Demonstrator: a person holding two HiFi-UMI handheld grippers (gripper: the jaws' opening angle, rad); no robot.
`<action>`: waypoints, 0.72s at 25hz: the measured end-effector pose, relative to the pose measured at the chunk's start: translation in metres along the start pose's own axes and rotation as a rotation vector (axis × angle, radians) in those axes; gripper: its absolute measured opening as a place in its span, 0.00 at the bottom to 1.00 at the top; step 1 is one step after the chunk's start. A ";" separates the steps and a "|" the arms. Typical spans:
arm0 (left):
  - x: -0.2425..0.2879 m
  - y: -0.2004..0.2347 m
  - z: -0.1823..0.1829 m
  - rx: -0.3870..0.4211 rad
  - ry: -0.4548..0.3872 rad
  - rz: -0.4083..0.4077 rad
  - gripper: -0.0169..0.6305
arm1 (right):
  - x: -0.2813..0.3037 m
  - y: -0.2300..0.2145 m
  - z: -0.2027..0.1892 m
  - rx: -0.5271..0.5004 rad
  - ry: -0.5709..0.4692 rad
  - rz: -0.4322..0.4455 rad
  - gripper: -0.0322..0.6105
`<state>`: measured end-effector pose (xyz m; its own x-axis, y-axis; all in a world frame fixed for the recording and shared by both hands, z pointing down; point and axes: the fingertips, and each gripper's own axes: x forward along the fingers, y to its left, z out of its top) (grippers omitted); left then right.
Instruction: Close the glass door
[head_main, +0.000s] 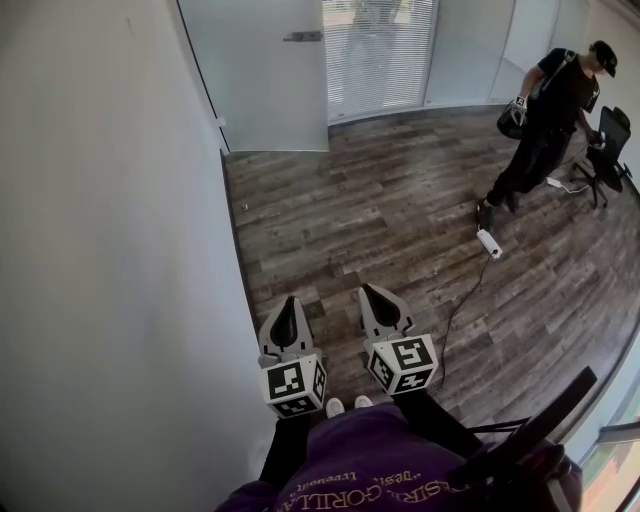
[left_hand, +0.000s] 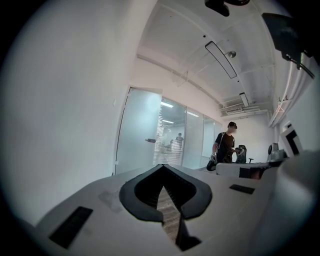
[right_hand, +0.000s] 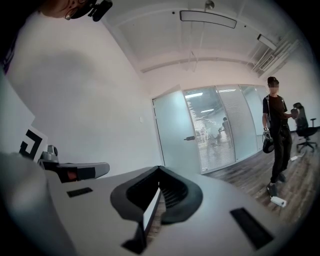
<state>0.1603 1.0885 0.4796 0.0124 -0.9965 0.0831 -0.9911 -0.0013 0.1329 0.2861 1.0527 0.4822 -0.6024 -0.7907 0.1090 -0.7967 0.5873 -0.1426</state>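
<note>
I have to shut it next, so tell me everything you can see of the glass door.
The glass door is a tall frosted pane with a small dark handle near its right edge. It stands upright at the room's far end, beside the white wall. Its foot seems to jut forward of the neighbouring glass, so it is probably ajar. Nothing touches it.

Wood-plank floor (head_main: 400, 200) runs out ahead of both tools. Ahead and to the right of the right tool (head_main: 372, 292), a white power strip (head_main: 489, 242) lies flat on the boards, and its dark cable (head_main: 455, 310) trails back to just right of that tool. Further off that way a person (head_main: 545, 130) stands on the planks, with an office chair (head_main: 605, 150) beside them. Right behind the tools are two white shoe tips (head_main: 345, 405). Ahead-left of the left tool (head_main: 291, 303), at the floor's edge, sits a small dark thing (head_main: 243, 207), too small to tell.
</note>
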 end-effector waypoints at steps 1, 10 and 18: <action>-0.002 0.002 -0.001 -0.007 0.003 -0.002 0.03 | 0.000 0.002 -0.002 0.002 0.004 0.001 0.05; -0.016 0.027 -0.010 -0.070 0.027 -0.009 0.03 | 0.002 0.024 -0.016 0.001 0.044 -0.012 0.05; -0.013 0.040 -0.025 -0.078 0.058 -0.012 0.03 | 0.006 0.033 -0.026 -0.011 0.068 -0.029 0.05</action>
<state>0.1239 1.1030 0.5081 0.0339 -0.9899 0.1378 -0.9775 -0.0041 0.2110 0.2556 1.0719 0.5034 -0.5808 -0.7939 0.1798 -0.8140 0.5666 -0.1278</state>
